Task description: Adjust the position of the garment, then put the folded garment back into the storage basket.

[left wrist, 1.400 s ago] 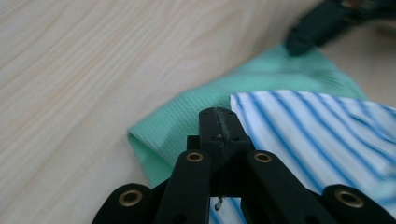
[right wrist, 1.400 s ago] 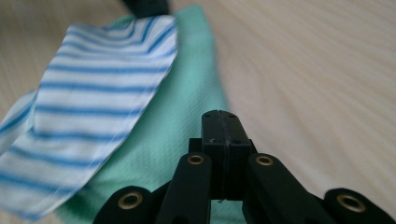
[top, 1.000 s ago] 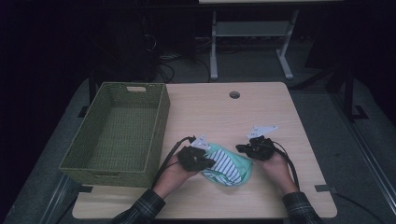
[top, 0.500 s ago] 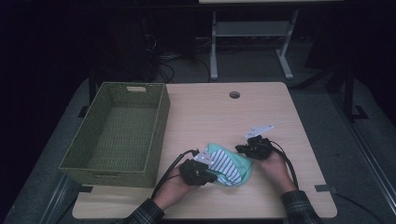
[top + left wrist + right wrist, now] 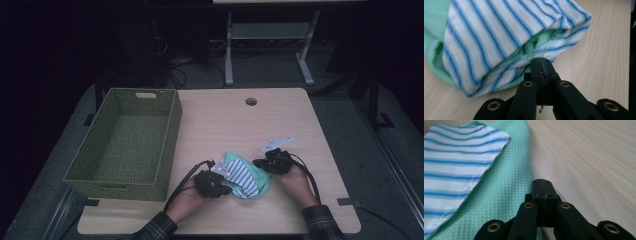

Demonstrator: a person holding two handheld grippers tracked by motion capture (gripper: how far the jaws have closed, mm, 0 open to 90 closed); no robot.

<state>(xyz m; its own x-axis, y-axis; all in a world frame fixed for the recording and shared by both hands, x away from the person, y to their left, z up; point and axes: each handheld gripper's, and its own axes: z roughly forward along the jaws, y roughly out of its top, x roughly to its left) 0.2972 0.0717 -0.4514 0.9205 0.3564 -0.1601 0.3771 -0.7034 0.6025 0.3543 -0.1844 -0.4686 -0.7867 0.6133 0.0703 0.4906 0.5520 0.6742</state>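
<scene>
- My left claw [image 5: 216,182] sits near my edge of the wooden table [image 5: 220,122], and its two black jaws are pressed tight together.
- In the left gripper view, the tips of my left claw [image 5: 541,61] poke right at the bottom edge of the striped cloth [image 5: 499,32]. I cannot tell if any cloth is pinched between them.
- The striped cloth is white with thin blue lines. It is folded over, just ahead of my left claw and up to its left.
- A green cloth [image 5: 434,22] peeks out from inside the fold and from under the stripes.
- My right claw [image 5: 267,164] rests at the other side of the cloth pile, and its jaws are pressed together too.
- In the right gripper view, my right claw [image 5: 542,182] lies on the edge of the green cloth [image 5: 509,185]. The jaws look closed flat, and I cannot tell if they hold any cloth.
- The striped cloth [image 5: 456,162] lies on top of the green one, off to the left of my right claw.
- Bare table [image 5: 594,165] is to the right of my right claw.
- From above, the cloth pile [image 5: 244,175] sits between my two claws, touching both.
- A green woven basket [image 5: 112,175] stands on the far side of my left claw, away from my right claw.
</scene>
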